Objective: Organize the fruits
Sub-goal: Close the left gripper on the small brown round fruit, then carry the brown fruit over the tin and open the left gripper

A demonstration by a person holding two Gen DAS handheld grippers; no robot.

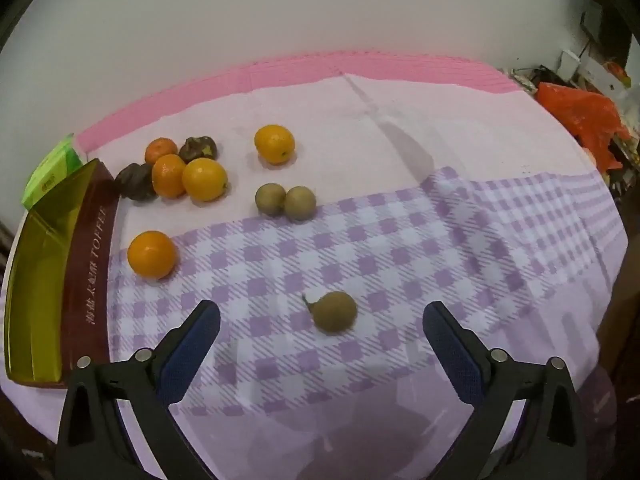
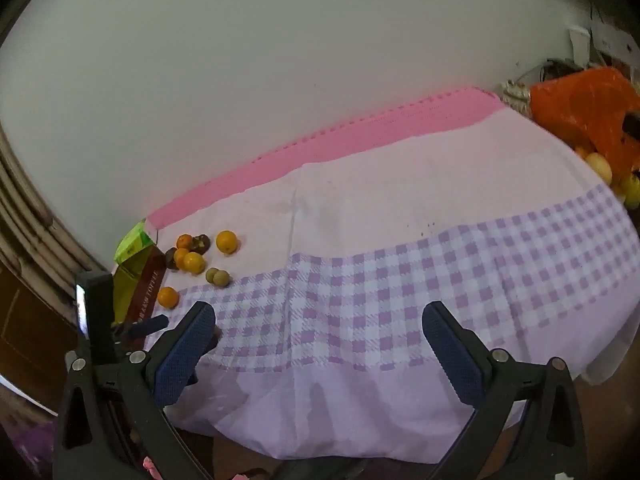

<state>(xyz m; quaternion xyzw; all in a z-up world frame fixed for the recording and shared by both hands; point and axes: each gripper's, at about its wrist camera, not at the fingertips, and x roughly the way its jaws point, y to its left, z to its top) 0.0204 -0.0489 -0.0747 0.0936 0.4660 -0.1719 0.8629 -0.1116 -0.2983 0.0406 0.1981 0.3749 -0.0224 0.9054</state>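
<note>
Both tongs (image 1: 321,316) (image 2: 319,316) agape, empty.

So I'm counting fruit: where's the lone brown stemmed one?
In the left wrist view, the brown stemmed fruit lies on the purple checked cloth, between the open left gripper fingers.

**Home setting, makeshift table**

A lilac checked cloth (image 2: 400,280) is covering the table over a pink foam mat (image 2: 360,128); a plain white wall (image 2: 280,60) is backing it, household clutter and an orange plastic bag (image 2: 580,112) crowding the corner
</note>
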